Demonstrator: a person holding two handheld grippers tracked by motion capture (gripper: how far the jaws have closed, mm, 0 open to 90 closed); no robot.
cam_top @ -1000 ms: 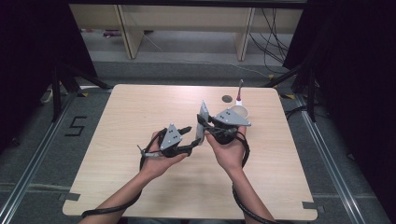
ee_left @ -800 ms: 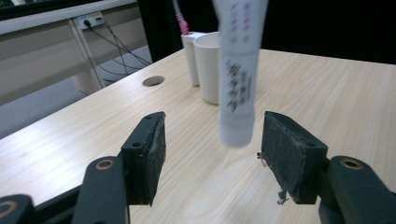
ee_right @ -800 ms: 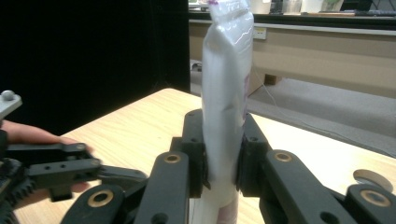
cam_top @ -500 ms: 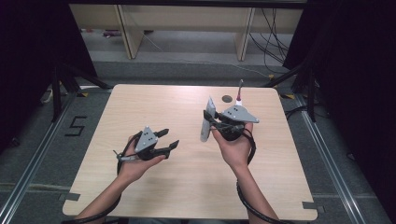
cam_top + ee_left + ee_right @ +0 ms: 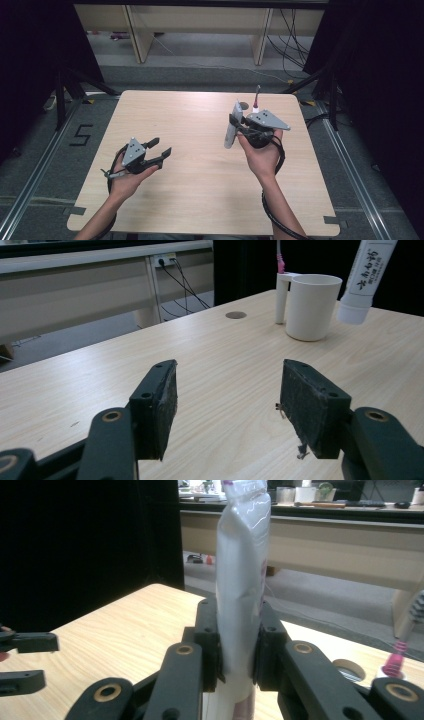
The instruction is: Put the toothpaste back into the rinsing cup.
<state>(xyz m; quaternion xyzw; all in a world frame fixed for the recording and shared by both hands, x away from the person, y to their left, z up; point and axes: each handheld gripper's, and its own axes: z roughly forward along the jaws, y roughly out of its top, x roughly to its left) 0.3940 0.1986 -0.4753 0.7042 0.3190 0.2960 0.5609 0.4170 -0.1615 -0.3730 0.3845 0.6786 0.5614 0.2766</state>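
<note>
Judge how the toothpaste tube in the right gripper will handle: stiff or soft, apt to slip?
Probably soft: the toothpaste tube narrows where the right gripper clamps it. Its glossy skin may slip. Held cap-down and upright, it looks light.

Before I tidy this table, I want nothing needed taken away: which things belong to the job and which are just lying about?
In use:
- toothpaste tube, clamped upright in the right tongs
- white cup
- pink toothbrush standing at the cup
- left tongs, open, holding nothing

Lying about:
- small round disc on the table
- cables on the floor
</note>
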